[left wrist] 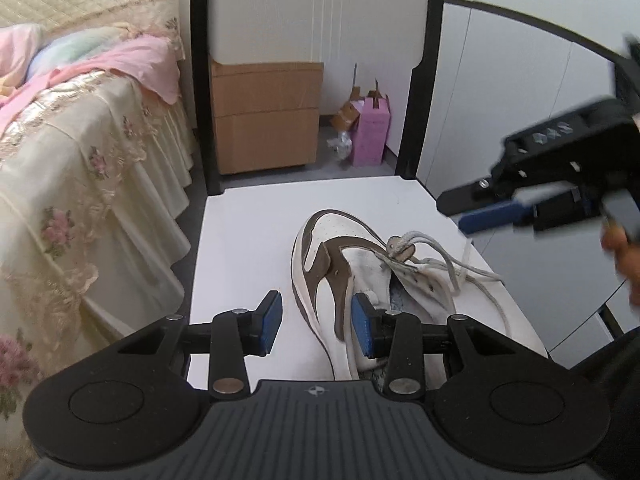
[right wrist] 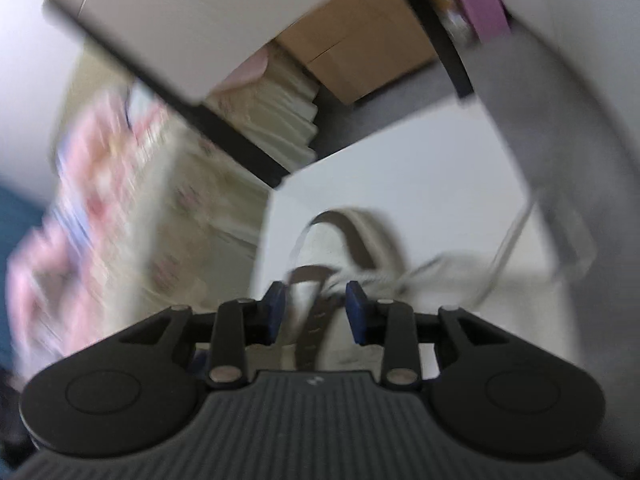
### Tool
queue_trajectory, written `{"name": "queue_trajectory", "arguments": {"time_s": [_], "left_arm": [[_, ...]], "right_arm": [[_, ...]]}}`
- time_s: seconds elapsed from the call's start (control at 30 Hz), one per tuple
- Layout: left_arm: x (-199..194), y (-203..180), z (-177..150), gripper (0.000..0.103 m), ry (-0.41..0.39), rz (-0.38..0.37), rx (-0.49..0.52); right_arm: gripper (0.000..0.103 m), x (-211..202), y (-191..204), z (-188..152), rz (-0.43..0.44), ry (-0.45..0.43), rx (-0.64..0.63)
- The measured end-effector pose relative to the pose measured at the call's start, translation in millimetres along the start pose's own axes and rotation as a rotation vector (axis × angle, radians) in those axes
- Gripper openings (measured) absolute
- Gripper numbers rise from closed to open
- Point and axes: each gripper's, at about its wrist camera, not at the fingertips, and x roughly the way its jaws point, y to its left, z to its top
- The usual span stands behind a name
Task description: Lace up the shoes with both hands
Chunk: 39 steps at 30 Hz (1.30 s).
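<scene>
A white and brown sneaker (left wrist: 340, 264) lies on the small white table (left wrist: 244, 240), toe pointing away. Its grey lace (left wrist: 452, 266) is bunched at the low eyelets, and the loose ends trail off to the right. My left gripper (left wrist: 316, 322) is open low over the shoe's near left side, its right pad at the collar and its left pad over bare table. My right gripper (left wrist: 456, 214) hangs above the table's right edge, off the shoe. In the blurred right wrist view the right gripper (right wrist: 316, 310) is open, with the shoe (right wrist: 344, 240) and lace (right wrist: 424, 270) below it and nothing held.
A bed with a floral cover (left wrist: 80, 168) stands close on the left. Behind the table are a cardboard box (left wrist: 266, 116), a pink box (left wrist: 374, 128) and black frame posts (left wrist: 202, 80). White cabinet doors (left wrist: 520, 120) line the right. A person's hand (left wrist: 624, 252) shows at the right edge.
</scene>
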Motion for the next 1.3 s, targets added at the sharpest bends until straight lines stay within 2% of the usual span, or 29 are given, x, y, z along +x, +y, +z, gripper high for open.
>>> {"name": "queue_trajectory", "arguments": {"time_s": [0.17, 0.27, 0.4, 0.43, 0.5, 0.53, 0.67, 0.73, 0.87, 1.03, 1.07, 1.17, 1.3], "left_arm": [[-2, -6, -6, 0.043, -0.002, -0.019, 0.018], [3, -5, -6, 0.043, -0.002, -0.005, 0.02], [10, 1, -8, 0.042, 0.017, -0.007, -0.015], [11, 1, -8, 0.041, 0.019, -0.01, -0.014], [12, -1, -10, 0.04, 0.024, -0.013, 0.002], [12, -3, -10, 0.038, 0.026, -0.013, 0.014], [15, -5, -10, 0.037, 0.035, -0.027, 0.031], [18, -4, -9, 0.037, 0.039, -0.029, 0.035], [24, -5, -9, 0.037, 0.04, 0.001, 0.053], [31, -13, -10, 0.037, 0.03, 0.018, 0.104], [31, -14, -10, 0.034, 0.031, 0.011, 0.109], [33, -14, -10, 0.03, 0.032, -0.016, 0.099], [34, -12, -9, 0.03, 0.026, 0.005, 0.089]], "right_arm": [[0.033, 24, 67, 17, -0.177, 0.193, -0.618], [0.032, 47, 97, 8, -0.209, 0.313, -0.922], [0.029, 79, 115, -3, -0.234, 0.454, -1.153], [0.023, 86, 118, -5, -0.243, 0.481, -1.198], [0.017, 101, 123, -10, -0.26, 0.537, -1.288], [0.017, 107, 123, -11, -0.259, 0.582, -1.314], [0.015, 119, 122, -8, -0.276, 0.672, -1.382], [0.01, 123, 121, -8, -0.261, 0.703, -1.39], [0.007, 128, 122, -14, -0.241, 0.731, -1.44], [0.006, 134, 132, -30, -0.27, 0.776, -1.537], [0.006, 136, 135, -33, -0.277, 0.785, -1.558], [0.006, 142, 138, -35, -0.286, 0.795, -1.554], [0.01, 142, 141, -26, -0.291, 0.796, -1.488]]}}
